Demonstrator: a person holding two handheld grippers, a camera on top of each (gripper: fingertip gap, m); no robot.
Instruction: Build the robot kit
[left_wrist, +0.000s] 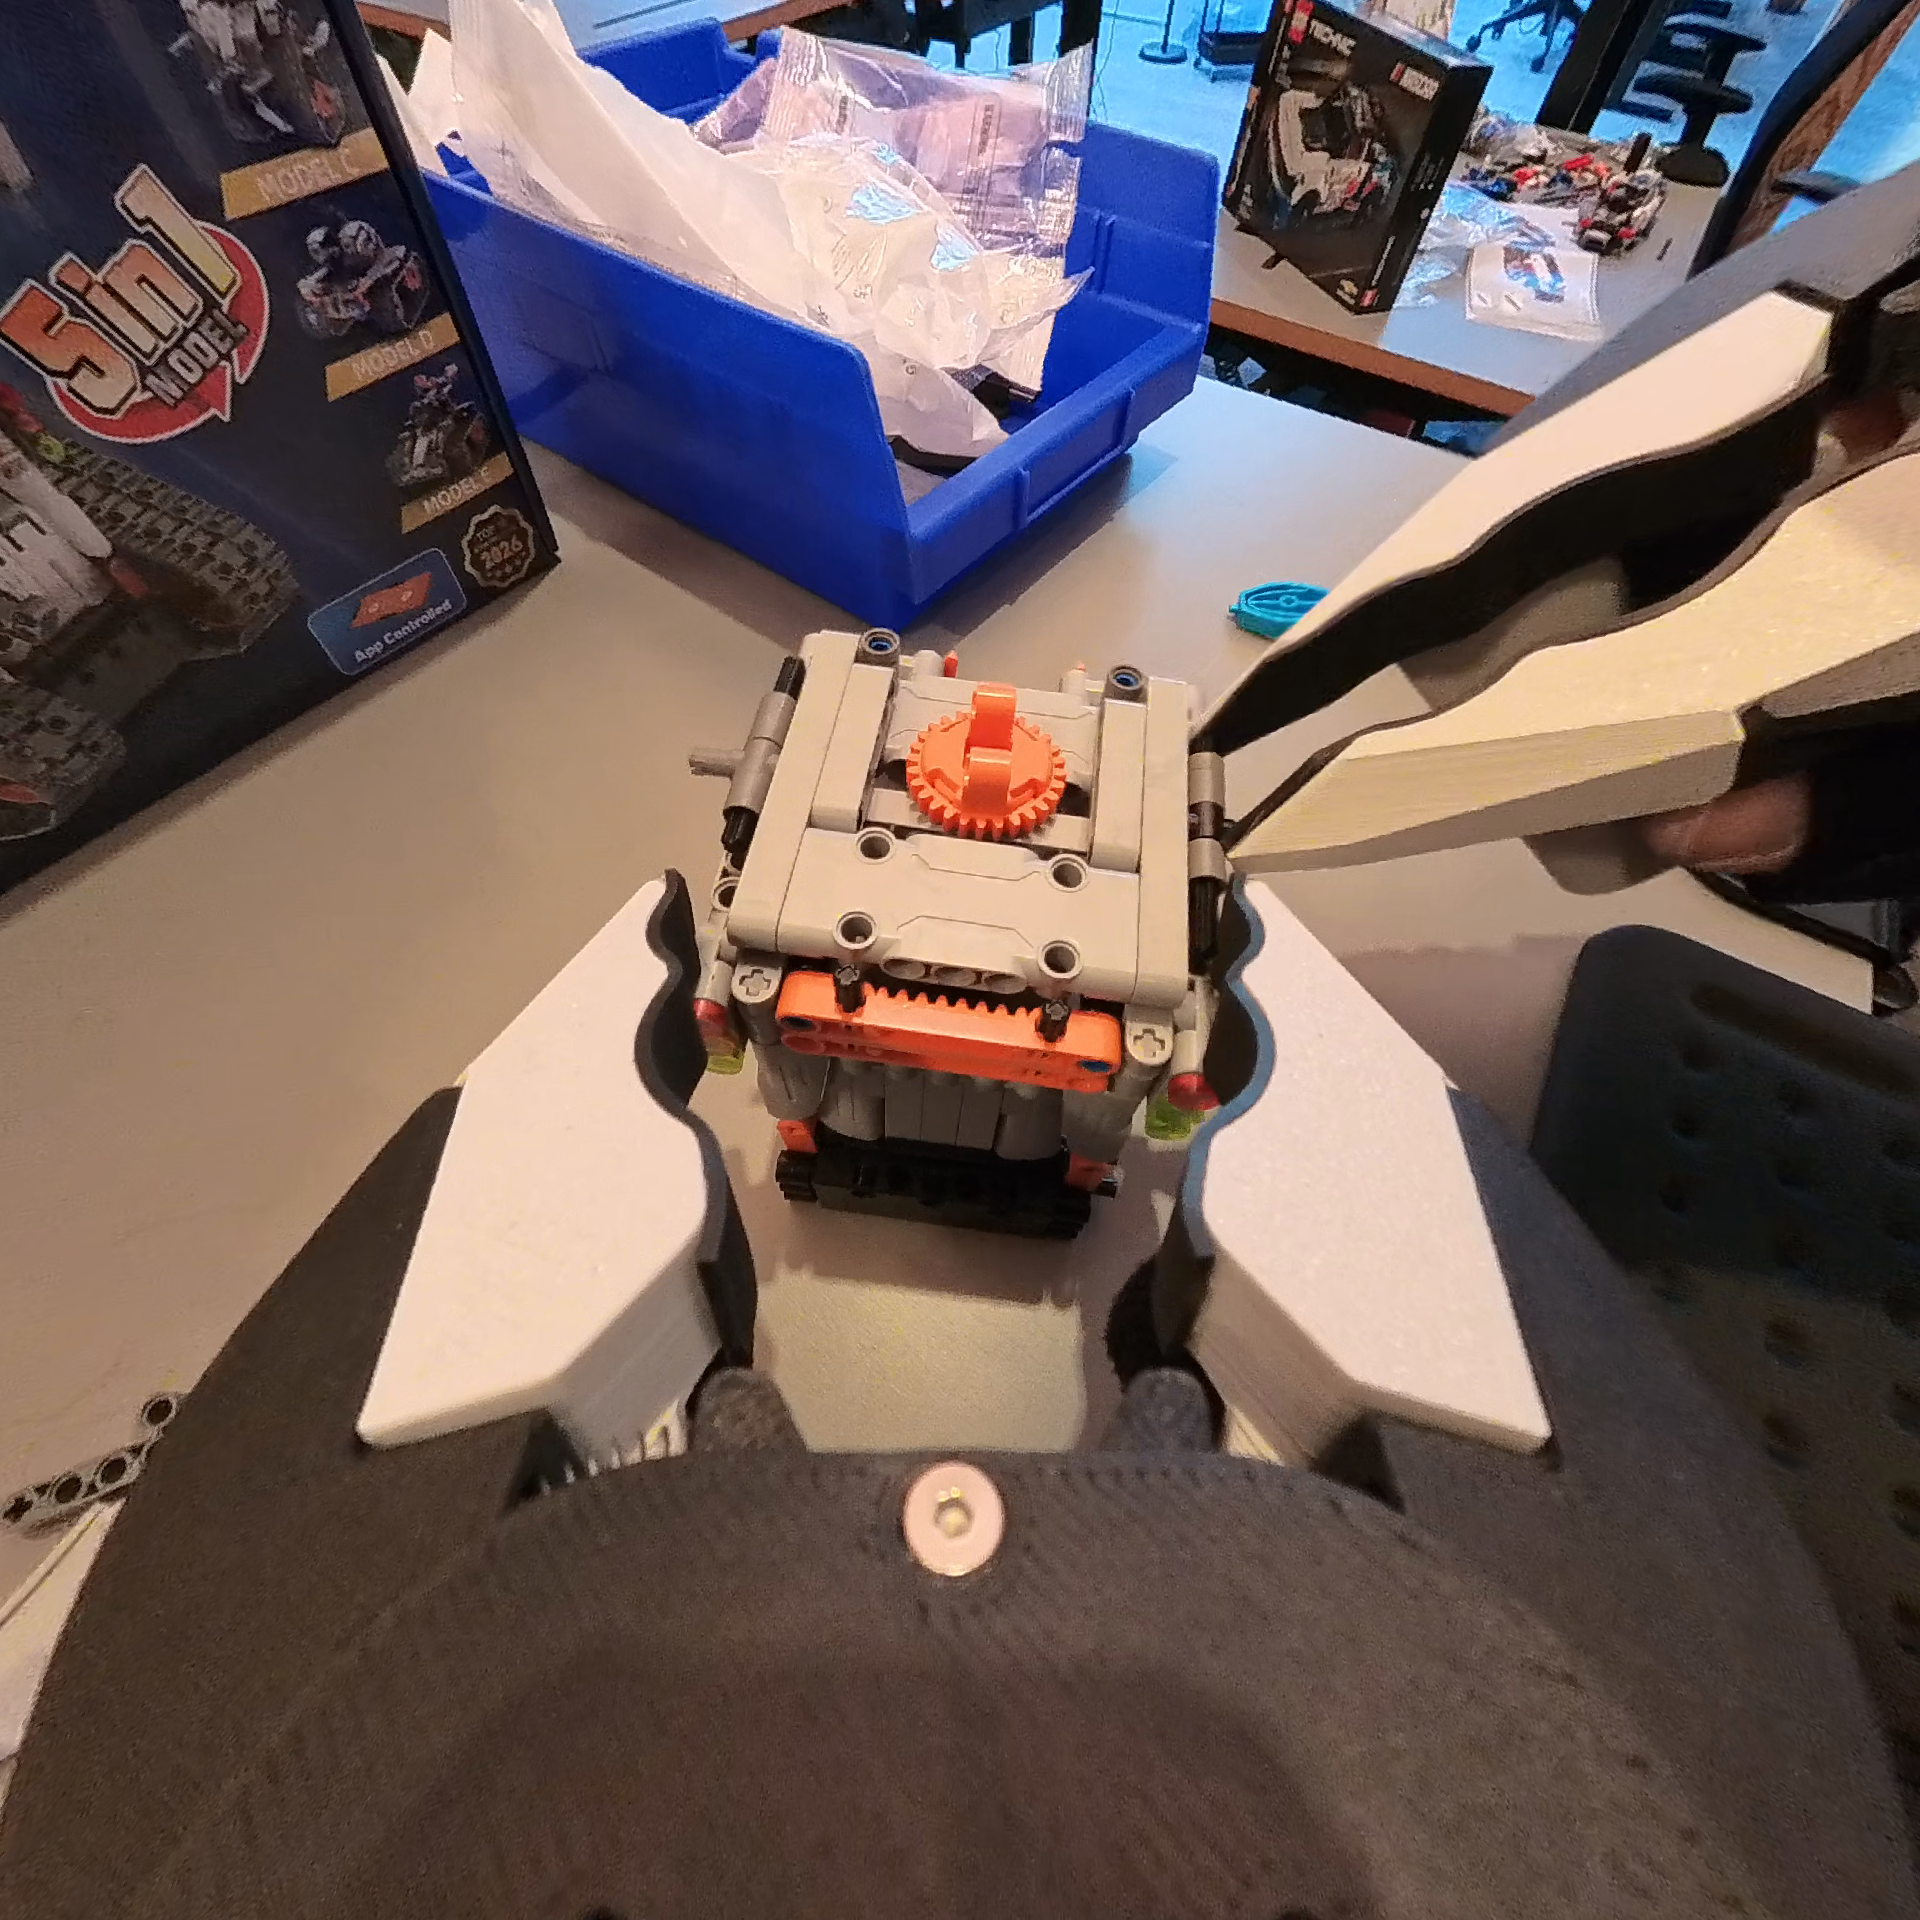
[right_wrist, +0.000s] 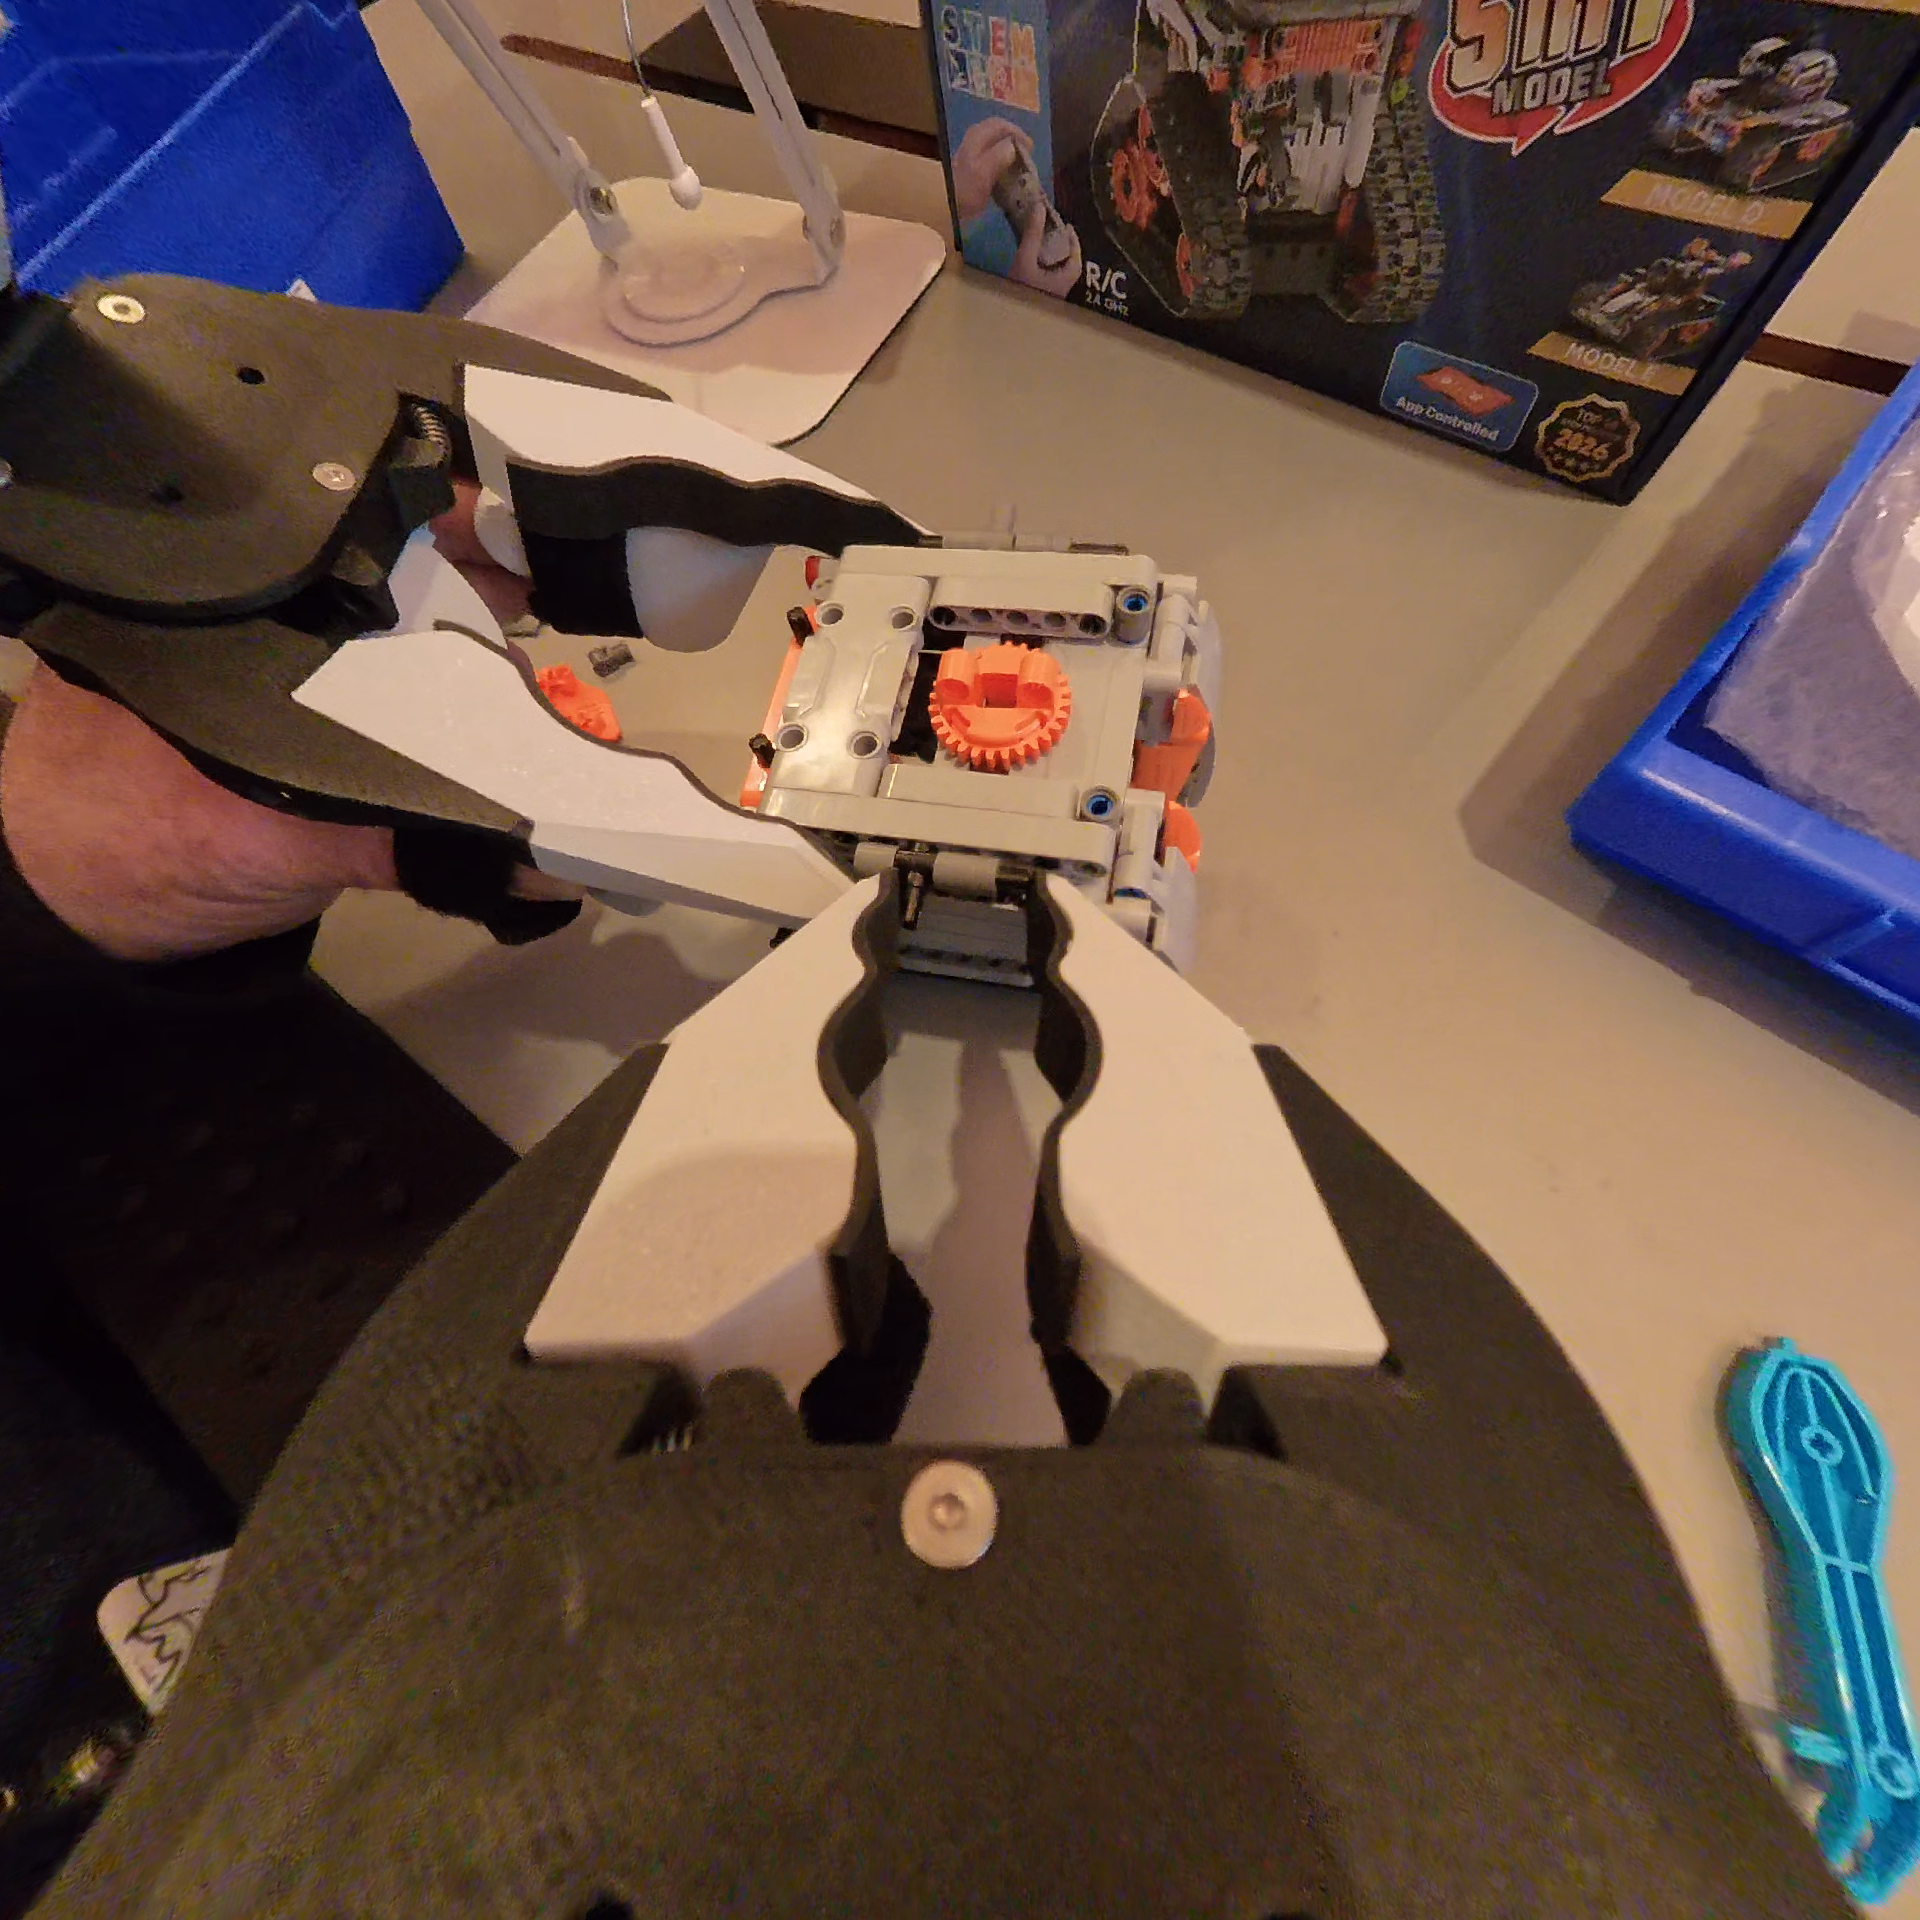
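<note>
Our left gripper (left_wrist: 961, 997) squeezes the block model (left_wrist: 961, 883) by its sides. Our right gripper (right_wrist: 961, 894) pinches its little side pin. It looks hard, bumpy, easily broken.

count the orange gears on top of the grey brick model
1: an orange gear sits centred in the top frame of the grey brick model. Others may be hidden inside.

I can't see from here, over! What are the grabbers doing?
Left gripper clamped round the grey-and-orange brick model. Right gripper pinching the side pin. Nothing in the way.
</note>
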